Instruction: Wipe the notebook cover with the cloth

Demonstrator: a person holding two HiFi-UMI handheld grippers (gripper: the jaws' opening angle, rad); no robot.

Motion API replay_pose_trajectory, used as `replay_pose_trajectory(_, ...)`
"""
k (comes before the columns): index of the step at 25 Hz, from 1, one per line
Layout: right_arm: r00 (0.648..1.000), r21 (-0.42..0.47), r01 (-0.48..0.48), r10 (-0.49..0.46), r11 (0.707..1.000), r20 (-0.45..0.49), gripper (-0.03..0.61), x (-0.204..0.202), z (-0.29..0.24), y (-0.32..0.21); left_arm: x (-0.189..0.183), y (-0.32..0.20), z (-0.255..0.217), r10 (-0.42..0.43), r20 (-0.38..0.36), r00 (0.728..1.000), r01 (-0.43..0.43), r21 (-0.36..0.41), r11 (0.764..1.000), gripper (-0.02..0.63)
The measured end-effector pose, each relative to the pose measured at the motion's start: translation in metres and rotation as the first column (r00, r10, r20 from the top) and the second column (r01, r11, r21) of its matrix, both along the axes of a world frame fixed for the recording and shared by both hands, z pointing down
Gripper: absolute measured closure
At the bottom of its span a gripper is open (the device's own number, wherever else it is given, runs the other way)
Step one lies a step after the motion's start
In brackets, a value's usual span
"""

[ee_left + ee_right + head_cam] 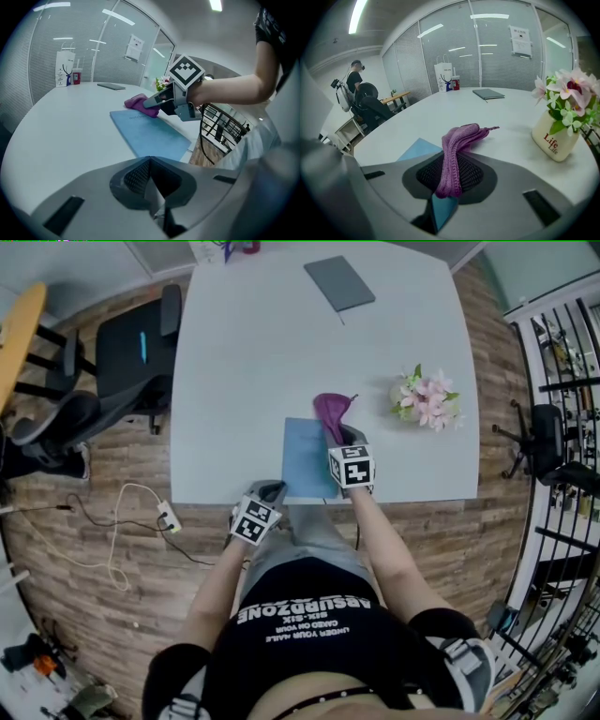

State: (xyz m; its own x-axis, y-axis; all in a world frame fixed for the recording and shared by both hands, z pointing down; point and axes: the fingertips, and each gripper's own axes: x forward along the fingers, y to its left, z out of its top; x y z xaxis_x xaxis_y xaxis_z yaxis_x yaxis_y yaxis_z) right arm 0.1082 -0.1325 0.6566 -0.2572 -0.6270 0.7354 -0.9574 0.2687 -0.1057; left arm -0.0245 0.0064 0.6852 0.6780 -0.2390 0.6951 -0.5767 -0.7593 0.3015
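At the near edge of the pale grey bench [262, 352], the left gripper [273, 488] has its jaws pressed together on nothing; just right lies the thin blue notebook [305, 457], at whose far right corner the right gripper [345, 435] has its jaws pinching the purple knitted cloth [331, 409], left of a white pot of pink flowers [427, 399]

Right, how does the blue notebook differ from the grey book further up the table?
The blue notebook sits at the table's near edge; the grey book lies far off, turned at an angle. The purple cloth in the right hand-held gripper reaches the blue notebook's far corner; nothing lies on the grey book. Both lie flat and closed.
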Motion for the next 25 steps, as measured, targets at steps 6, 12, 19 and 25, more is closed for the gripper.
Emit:
replay_pose_trajectory(6,0.999,-0.007,0.042,-0.042,0.999,0.022,0.499,-0.023,0.000,-0.002,0.000,0.001,-0.001,-0.001,0.001,1.000,0.001,0.006,1.000,0.597)
replay_pose_trajectory(12,0.997,-0.016,0.072,-0.071,0.997,0.041,0.499,-0.046,0.001,-0.007,0.000,0.001,-0.001,-0.001,0.002,1.000,0.001,0.013,1.000,0.597)
replay_pose_trajectory(19,0.991,0.002,0.123,-0.123,0.992,0.056,0.499,-0.070,0.002,-0.012,-0.001,0.002,-0.001,-0.003,0.001,1.000,0.003,0.014,1.000,0.597)
replay_pose_trajectory(25,0.976,0.019,0.203,-0.203,0.979,0.076,0.499,-0.092,0.002,-0.015,0.000,0.002,-0.001,-0.003,0.004,1.000,0.003,0.020,1.000,0.597)
